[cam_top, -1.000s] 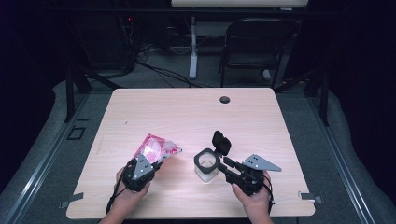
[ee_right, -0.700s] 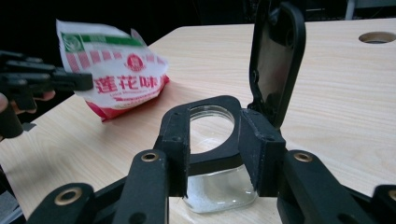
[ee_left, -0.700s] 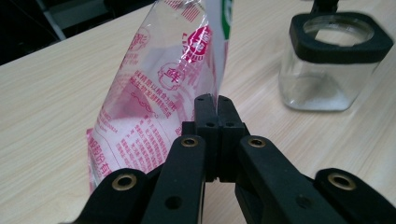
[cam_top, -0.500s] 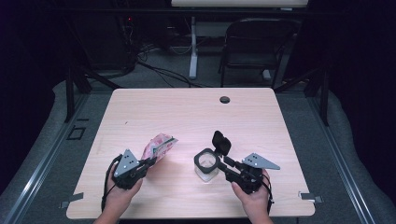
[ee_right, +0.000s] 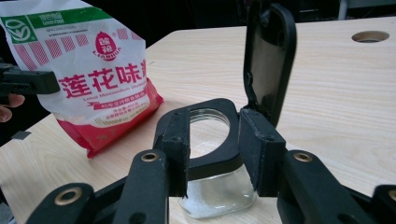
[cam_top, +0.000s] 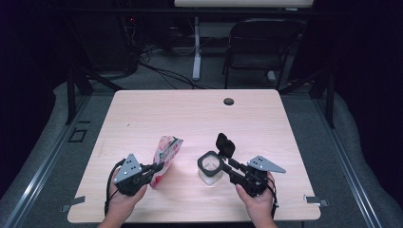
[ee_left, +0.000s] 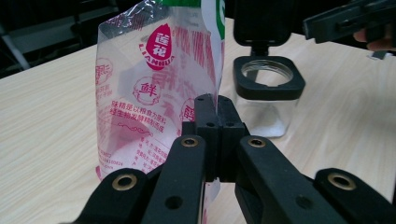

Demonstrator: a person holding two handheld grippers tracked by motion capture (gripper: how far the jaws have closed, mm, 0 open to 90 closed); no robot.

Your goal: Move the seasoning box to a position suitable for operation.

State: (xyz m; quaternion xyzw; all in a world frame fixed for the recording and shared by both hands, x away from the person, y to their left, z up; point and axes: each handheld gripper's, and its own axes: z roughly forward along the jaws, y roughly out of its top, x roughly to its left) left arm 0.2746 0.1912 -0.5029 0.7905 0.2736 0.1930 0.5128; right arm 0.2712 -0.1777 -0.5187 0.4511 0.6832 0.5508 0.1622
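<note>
A red and white printed plastic bag (cam_top: 167,153) stands on end at the table's front left, and my left gripper (cam_top: 158,168) is shut on its side edge. In the left gripper view the jaws (ee_left: 215,112) pinch the clear seam of the bag (ee_left: 149,74). To the right is a small glass jar (cam_top: 209,167) with a black square collar, its hinged lid (cam_top: 225,145) flipped up. My right gripper (cam_top: 219,165) is shut on that collar. In the right gripper view the pads (ee_right: 175,140) clamp the jar (ee_right: 212,189), which holds a little white powder. The bag (ee_right: 93,84) sits behind it on the left.
The light wooden table (cam_top: 190,114) has a round cable hole (cam_top: 229,101) near its far edge. A dark chair (cam_top: 261,42) and desk legs stand beyond the table. Both hands rest near the table's front edge.
The left gripper has lifted a little and tipped the bag from lying slanted to standing on end. The right gripper and the jar have stayed put.
</note>
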